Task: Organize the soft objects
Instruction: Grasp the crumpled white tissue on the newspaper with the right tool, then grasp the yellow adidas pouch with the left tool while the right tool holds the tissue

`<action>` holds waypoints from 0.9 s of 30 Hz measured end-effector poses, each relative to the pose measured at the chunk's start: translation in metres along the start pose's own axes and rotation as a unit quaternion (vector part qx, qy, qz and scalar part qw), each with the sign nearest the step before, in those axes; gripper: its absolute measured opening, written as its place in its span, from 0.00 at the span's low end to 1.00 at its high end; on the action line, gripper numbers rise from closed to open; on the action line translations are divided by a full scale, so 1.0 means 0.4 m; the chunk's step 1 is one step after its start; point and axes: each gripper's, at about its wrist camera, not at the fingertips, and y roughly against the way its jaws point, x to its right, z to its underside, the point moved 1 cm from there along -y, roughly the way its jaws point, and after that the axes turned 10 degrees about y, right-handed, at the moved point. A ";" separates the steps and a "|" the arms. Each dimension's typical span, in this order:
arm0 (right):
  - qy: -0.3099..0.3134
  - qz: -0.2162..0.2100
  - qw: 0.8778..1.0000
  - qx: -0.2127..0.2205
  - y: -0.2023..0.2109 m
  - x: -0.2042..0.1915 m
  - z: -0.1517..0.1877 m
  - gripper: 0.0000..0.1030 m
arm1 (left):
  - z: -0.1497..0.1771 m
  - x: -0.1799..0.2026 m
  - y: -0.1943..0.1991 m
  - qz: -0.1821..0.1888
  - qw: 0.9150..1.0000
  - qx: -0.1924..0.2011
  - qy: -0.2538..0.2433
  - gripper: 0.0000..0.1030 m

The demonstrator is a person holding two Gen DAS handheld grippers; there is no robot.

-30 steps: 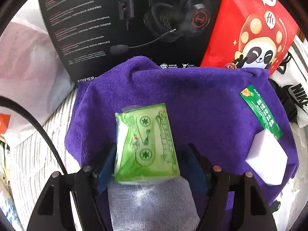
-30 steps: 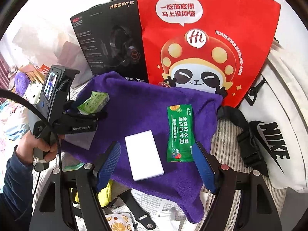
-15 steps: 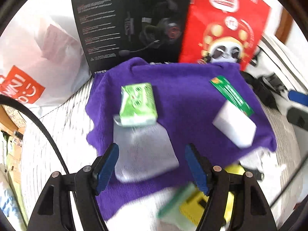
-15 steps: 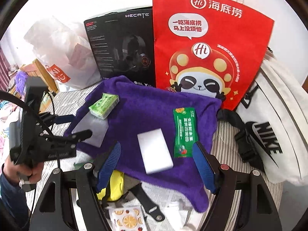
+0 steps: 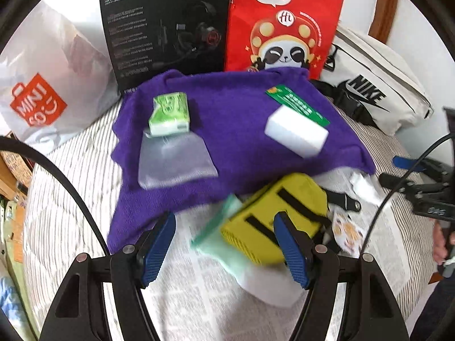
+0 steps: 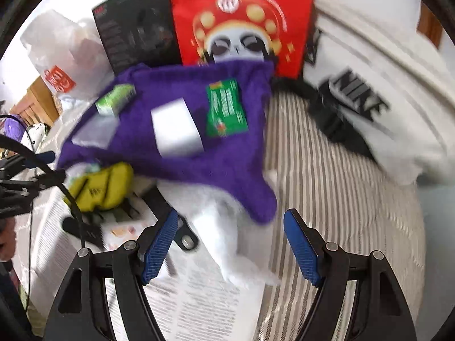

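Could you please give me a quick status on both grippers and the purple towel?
Left gripper open, empty. Right gripper open, empty. Purple towel holds four items. Yellow pouch by its near edge.

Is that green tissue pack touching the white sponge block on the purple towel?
Apart. The left wrist view shows bare purple towel between the green tissue pack and the white sponge block.

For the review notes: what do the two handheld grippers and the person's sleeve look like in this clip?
Both the left gripper and right gripper share one build: black angular plastic arms with silver pivot screws, each carrying two blue textured finger pads. A thin black cable loops beside the left unit. A dark sleeve shows at the frame edge.
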 end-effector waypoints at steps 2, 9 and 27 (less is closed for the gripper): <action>0.004 0.000 1.000 -0.014 -0.030 0.000 0.026 0.74 | 0.025 0.001 0.003 0.005 1.000 -0.003 0.002 0.68; 0.022 0.017 0.999 -0.021 -0.078 -0.018 0.073 0.63 | 0.080 -0.015 0.021 0.014 1.000 -0.012 0.016 0.68; -0.036 0.042 0.998 0.005 0.011 0.041 0.128 0.22 | 0.085 0.031 -0.026 0.036 0.999 -0.021 -0.004 0.69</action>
